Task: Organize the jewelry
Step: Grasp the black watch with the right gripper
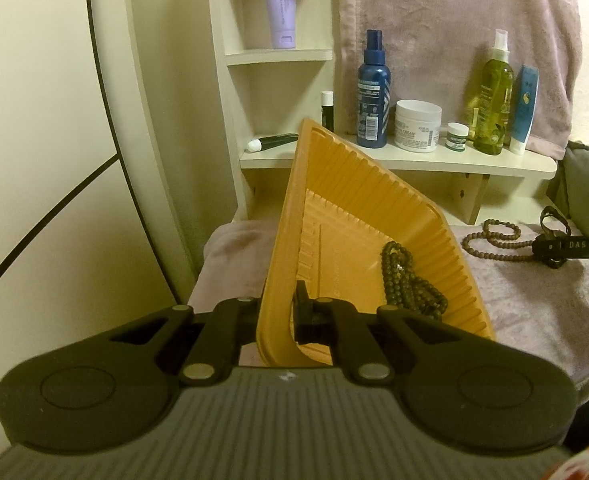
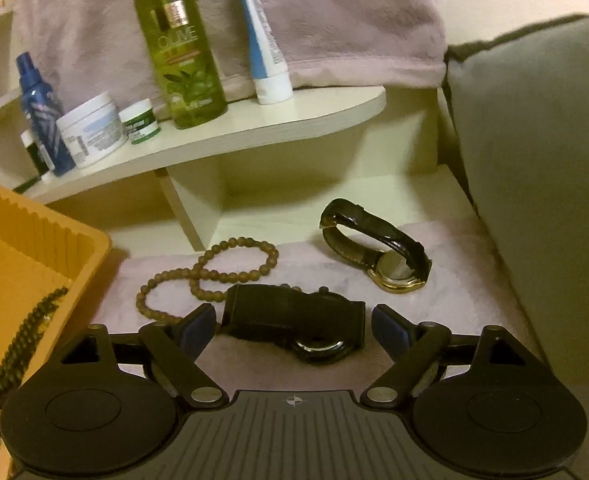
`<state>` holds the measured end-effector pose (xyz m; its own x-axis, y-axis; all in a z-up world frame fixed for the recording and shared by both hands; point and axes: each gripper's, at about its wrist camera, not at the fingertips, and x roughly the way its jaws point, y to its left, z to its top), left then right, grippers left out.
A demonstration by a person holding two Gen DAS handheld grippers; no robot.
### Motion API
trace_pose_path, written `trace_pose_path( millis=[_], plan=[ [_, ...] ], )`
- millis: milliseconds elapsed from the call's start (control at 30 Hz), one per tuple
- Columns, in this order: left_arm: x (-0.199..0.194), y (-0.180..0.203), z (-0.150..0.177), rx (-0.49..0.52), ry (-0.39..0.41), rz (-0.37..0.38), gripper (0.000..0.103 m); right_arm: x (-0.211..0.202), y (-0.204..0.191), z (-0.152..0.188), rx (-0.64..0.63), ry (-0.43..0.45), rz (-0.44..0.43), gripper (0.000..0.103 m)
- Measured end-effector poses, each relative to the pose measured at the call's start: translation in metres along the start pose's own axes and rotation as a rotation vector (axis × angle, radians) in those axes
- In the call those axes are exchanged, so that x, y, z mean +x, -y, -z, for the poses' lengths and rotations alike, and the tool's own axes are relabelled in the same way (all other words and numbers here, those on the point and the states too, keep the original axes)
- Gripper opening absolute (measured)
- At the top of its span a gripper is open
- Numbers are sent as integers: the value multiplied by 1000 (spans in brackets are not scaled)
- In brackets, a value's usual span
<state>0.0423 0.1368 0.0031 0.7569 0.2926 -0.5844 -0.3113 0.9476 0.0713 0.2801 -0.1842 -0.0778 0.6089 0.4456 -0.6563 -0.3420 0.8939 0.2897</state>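
A black watch point(image 2: 294, 320) lies low in the frame's centre between the spread fingers of the right gripper point(image 2: 290, 326), untouched. Its soft strap would flex; the rigid case seems the firmer hold. The tray point(image 1: 358, 208) rim is pinched by the left gripper point(image 1: 278, 312).

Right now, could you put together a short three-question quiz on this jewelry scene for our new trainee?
1. True or false: the left gripper is shut on the wall of the orange tray.
2. Which piece lies between the open right gripper's fingers?
A. the black watch
B. the gold-cased watch
C. the brown bead strand
3. What jewelry already lies inside the tray?

Key
1. True; the tray is tipped up in its grip.
2. A; the pads stand on either side of it, not touching.
3. A dark bead strand.
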Motion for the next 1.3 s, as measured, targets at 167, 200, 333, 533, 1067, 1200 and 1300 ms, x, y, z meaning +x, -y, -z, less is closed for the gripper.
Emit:
trace_pose_path(
  millis=[167, 200, 333, 533, 1067, 1200, 1300],
  plan=[
    [1, 0, 0, -2, -1, -1, 6, -6, 1, 2, -12, 9, 3, 69],
    [1, 0, 0, -2, 0, 0, 6, -8, 1, 2, -18, 14, 3, 66],
    [1, 0, 0, -1, 2, 3, 6, -18, -4, 1, -57, 31, 9, 47],
    [-1, 0, 0, -3, 8, 8, 7, -29, -3, 2, -96, 26, 17, 30],
    [-3, 0, -2, -2, 11, 13, 7, -79, -9, 30, -90, 13, 2, 29],
    [-3, 1, -1, -1, 13, 13, 7, -87, -12, 34, -86, 7, -10, 29],
    [-3, 1, -1, -1, 13, 13, 7, -92, -16, 35, -85, 2, -29, 29]
  ],
)
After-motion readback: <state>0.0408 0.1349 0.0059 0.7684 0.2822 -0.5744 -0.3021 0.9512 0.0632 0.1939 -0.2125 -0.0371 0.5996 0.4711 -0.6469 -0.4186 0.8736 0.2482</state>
